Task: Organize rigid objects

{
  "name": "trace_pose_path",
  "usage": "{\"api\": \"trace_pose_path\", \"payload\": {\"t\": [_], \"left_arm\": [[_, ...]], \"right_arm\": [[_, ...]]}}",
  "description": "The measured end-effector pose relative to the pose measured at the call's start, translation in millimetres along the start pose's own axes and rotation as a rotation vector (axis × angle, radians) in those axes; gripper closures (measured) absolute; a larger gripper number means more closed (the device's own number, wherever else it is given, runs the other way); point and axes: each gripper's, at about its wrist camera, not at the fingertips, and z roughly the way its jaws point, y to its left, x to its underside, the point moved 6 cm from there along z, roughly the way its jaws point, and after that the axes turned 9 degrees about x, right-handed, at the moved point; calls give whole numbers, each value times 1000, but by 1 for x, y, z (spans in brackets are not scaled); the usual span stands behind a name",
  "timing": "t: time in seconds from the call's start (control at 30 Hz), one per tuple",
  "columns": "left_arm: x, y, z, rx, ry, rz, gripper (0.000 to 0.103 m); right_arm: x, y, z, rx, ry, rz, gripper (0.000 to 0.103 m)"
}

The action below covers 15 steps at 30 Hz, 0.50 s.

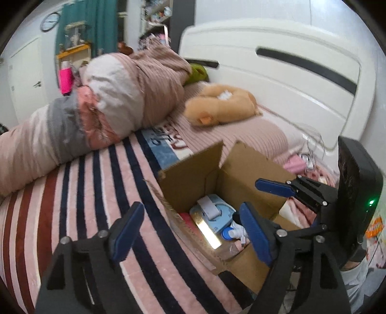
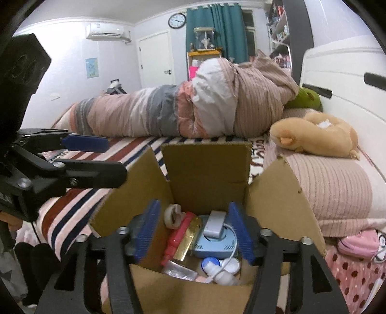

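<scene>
We hold our right gripper (image 2: 194, 230) over the open brown cardboard box (image 2: 207, 166) on the striped pink bed blanket (image 1: 72, 193), blue-padded jaws apart and empty. Inside the box lie a white adapter on a pale blue round device (image 2: 214, 238), a gold bar-shaped pack (image 2: 189, 238), a red plastic piece (image 2: 178, 231) and a tape roll (image 2: 172, 216). Our left gripper (image 1: 190, 231) hangs at the box's near left edge, jaws wide, holding nothing.

One cardboard box (image 2: 207, 174), two hand-held grippers, one plush toy (image 2: 316, 135), one wall clock (image 2: 177, 20)
</scene>
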Motion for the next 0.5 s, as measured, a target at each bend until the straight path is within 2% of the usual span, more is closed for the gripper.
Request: {"api": "trace_pose_path", "payload": {"t": [0.07,0.2,0.3,0.33,0.5], "left_arm": [[0,4,-14,-26,-47,-21,14],[4,14,-42,-104,-141,-73,12],[9,22,-55,-140,-189,-112,7],[10,24,-59,-154,-205,-120,4],[20,38,-70,-198,-250,-146,3]], "right_arm": [[-6,4,-5,-11,-22,-17,36],[-20,8,-18,-48,-89,-32,15],[-31,9,-30,-73,-147,-29,6],[-35,9,-36,-83,-176,-25,4],[-40,9,-50,-106,-247,-9,3]]}}
